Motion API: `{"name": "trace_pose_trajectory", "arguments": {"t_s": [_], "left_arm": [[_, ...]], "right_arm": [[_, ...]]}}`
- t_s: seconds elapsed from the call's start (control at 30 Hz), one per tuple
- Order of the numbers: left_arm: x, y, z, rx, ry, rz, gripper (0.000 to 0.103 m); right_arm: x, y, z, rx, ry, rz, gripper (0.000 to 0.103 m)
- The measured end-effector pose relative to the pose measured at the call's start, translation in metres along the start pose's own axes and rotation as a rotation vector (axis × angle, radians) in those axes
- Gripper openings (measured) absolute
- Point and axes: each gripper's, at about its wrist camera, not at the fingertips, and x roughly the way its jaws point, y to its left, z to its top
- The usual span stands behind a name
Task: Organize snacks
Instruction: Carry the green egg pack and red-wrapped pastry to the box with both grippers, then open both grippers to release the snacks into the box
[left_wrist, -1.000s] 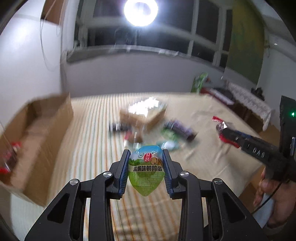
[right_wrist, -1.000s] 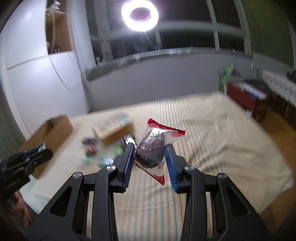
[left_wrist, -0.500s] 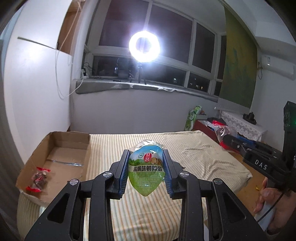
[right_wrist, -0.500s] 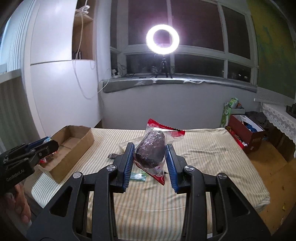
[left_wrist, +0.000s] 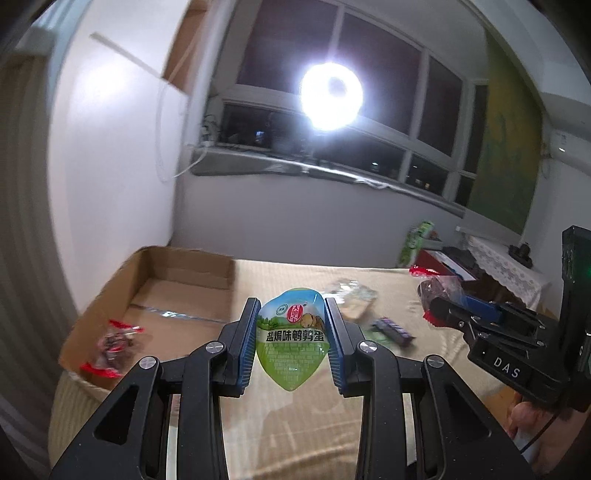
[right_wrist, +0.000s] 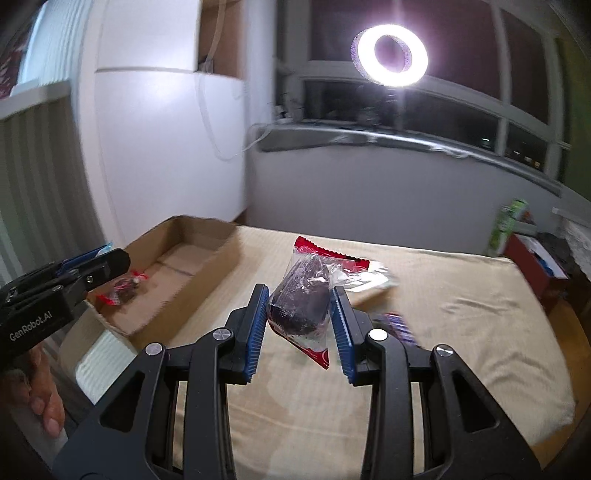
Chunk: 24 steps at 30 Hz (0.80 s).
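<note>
My left gripper (left_wrist: 291, 325) is shut on a green quail-egg snack pack (left_wrist: 292, 343), held above the striped bed. My right gripper (right_wrist: 300, 310) is shut on a clear packet with red ends and a dark snack inside (right_wrist: 304, 299). An open cardboard box (left_wrist: 177, 269) lies on the bed at the left; a similar red-ended packet (left_wrist: 114, 343) lies in its near corner. The box (right_wrist: 207, 240) and that packet (right_wrist: 123, 288) also show in the right wrist view. The right gripper (left_wrist: 439, 306) appears at the right of the left wrist view, the left gripper (right_wrist: 107, 264) at the left of the right wrist view.
A clear bag (left_wrist: 351, 291) and a purple wrapped snack (left_wrist: 393, 326) lie on the bed (right_wrist: 461, 314) behind my grippers. A white cabinet (right_wrist: 159, 147) stands left of the box. A window ledge and ring light are behind. A red box (right_wrist: 532, 254) sits on the floor at the right.
Both grippers have swung left and closer to the cardboard box, each still holding its snack. The box now looms larger in both views.
</note>
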Motion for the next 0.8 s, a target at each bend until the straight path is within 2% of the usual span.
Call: {"name": "trace_pose_trajectory", "arguments": {"t_s": [0.23,0.37,0.53,0.8], "left_arm": [[-0.019,0.072,-0.002,-0.066,-0.01,0.152,0.032],[-0.033,0.099,0.001,-0.09,-0.023,0.221,0.032],[-0.039,0.102,0.003,-0.092,-0.034,0.228,0.032],[-0.022,0.115,0.003,-0.105,-0.014,0.209,0.032]], "right_arm": [[0.039,0.088,0.015,-0.101,0.003,0.187,0.036],[0.045,0.115,0.018,-0.131,-0.01,0.246,0.036],[0.05,0.119,0.017,-0.143,-0.003,0.261,0.036],[0.077,0.13,0.024,-0.156,0.013,0.278,0.036]]}}
